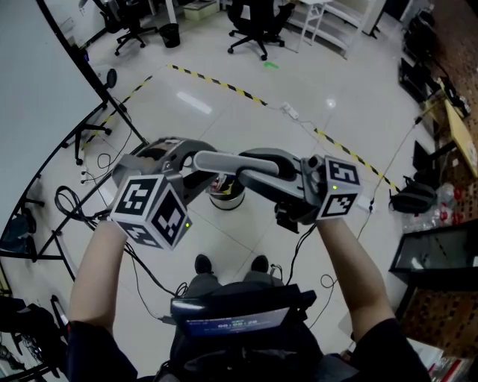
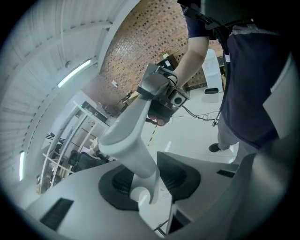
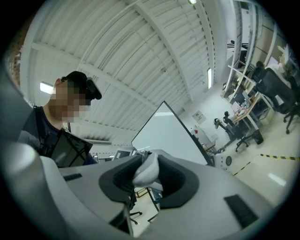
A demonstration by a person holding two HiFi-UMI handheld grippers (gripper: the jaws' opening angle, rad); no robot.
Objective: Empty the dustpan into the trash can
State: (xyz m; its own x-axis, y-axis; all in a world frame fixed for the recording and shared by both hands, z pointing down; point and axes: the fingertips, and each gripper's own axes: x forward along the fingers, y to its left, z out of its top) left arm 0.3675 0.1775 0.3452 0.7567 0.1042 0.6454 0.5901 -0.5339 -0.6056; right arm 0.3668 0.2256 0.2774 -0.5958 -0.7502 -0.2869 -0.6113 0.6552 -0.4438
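In the head view both grippers are held up at chest height with the dustpan's white handle lying level between them. My left gripper is shut on the handle's end with the hanging hole. My right gripper faces it and is shut on the other part of the handle. In the left gripper view the handle runs from my left gripper up to the right gripper. The pan itself is hidden. A small round trash can stands on the floor directly below the handle.
My shoes are just behind the can. A yellow-black tape line crosses the floor. Office chairs stand at the back, stands and cables at the left beside a whiteboard, and dark cases at the right.
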